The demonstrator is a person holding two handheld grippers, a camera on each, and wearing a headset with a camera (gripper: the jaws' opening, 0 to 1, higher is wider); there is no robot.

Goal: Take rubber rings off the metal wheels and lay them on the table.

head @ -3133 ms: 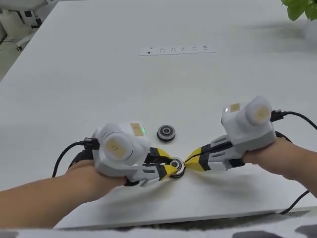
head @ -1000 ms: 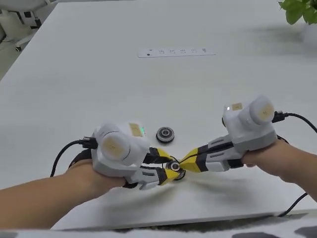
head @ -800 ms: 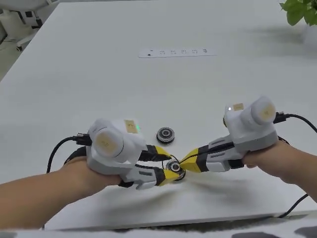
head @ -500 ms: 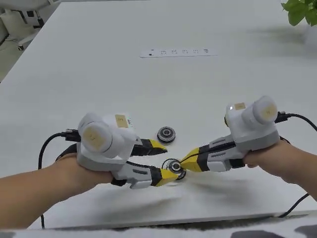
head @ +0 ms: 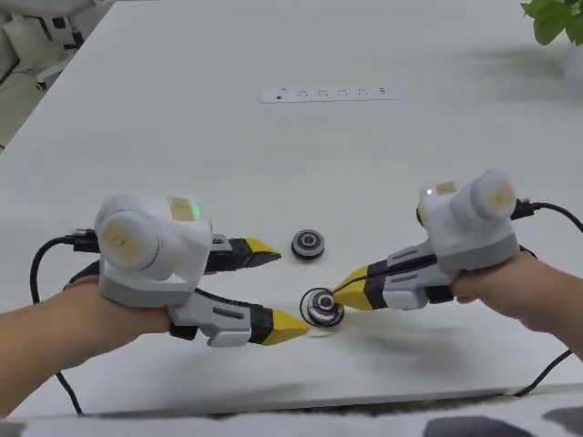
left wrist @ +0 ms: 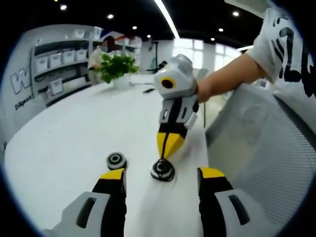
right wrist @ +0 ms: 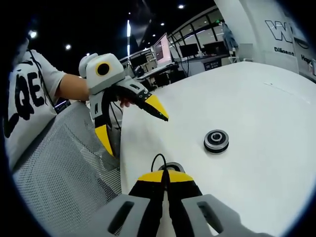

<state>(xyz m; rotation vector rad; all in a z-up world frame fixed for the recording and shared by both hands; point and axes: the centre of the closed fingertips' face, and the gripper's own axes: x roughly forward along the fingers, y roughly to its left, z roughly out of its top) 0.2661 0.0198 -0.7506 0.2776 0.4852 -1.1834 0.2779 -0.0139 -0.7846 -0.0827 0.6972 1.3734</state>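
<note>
Bench: white table [head: 273,164], wide, takes up most of the head view. A plant [head: 556,16] is at its far right corner. A strip [head: 330,93] lies flat across the far middle.

The left gripper [head: 278,289] is held low over the near left of the table. Its jaws are spread wide with nothing between them. The yellow tips point right. The far tip is near the second wheel and the near tip is just beside the wheel. Neither tip touches anything, as far as the head view shows.

The right gripper [head: 339,293] comes in from the right. Its jaws are closed flat together, with the tips at the right edge of the wheel. In the right gripper view a thin black loop comes out from the closed tips. This is the ring [right wrist: 153,163], pinched there and lifted clear of the metal on that side (how much of it still sits on the rim cannot be told).

The wheel [head: 321,308] lies flat on the table near the front edge, between the two grippers. In the left gripper view it sits midway between that gripper's open jaws, with the right gripper's yellow tip on its far side.

The second wheel [head: 308,243] lies flat on the table just behind the first and apart from it. It has a dark band round its rim. Neither gripper is on it.
</note>
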